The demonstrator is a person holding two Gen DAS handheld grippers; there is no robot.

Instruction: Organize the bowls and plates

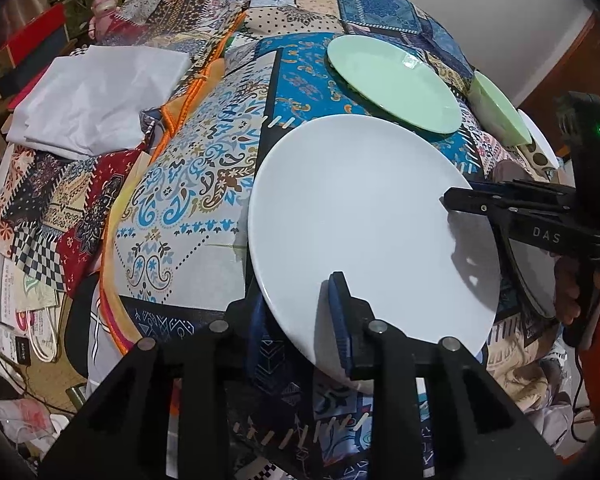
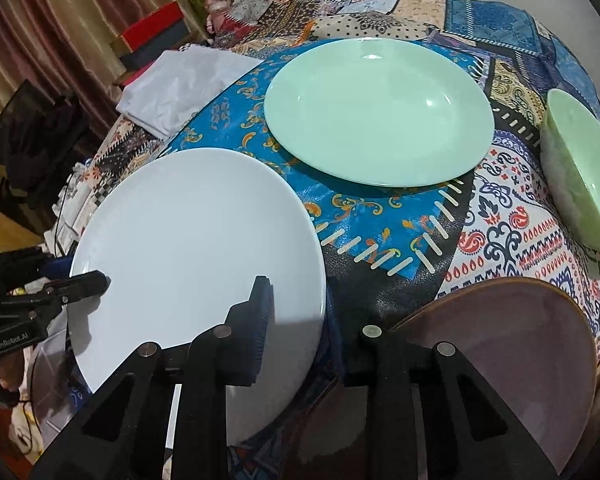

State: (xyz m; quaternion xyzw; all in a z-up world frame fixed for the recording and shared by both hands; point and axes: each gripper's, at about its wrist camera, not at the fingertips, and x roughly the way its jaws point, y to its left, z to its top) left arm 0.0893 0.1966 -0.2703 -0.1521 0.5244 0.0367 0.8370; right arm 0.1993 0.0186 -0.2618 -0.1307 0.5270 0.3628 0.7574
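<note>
White plate (image 1: 364, 220), large and glossy, sits at the near side of the patchwork tablecloth (image 1: 204, 184), tilted, with both grippers on its rim. Left gripper (image 1: 300, 324) straddles the near edge: one blue-padded finger lies on top of the plate, the other goes under it, so it is clamped on the rim. Right gripper (image 2: 300, 328) has its left finger over the plate's right edge, while its right finger sits apart over the cloth; whether it is gripping or loose, I cannot tell. From the left wrist view, the right gripper comes in at the plate's right side, fingertips over the rim.

Green plate (image 2: 380, 112) lies flat on the blue patch just beyond the white plate, close to it but not touching. Green bowl (image 2: 580, 172) stands to the right of the green plate, near the table edge. Brown plate (image 2: 512, 344) is at the near right, partly under the right gripper's frame. Folded white cloth (image 1: 96, 96) rests at the far left of the table.
</note>
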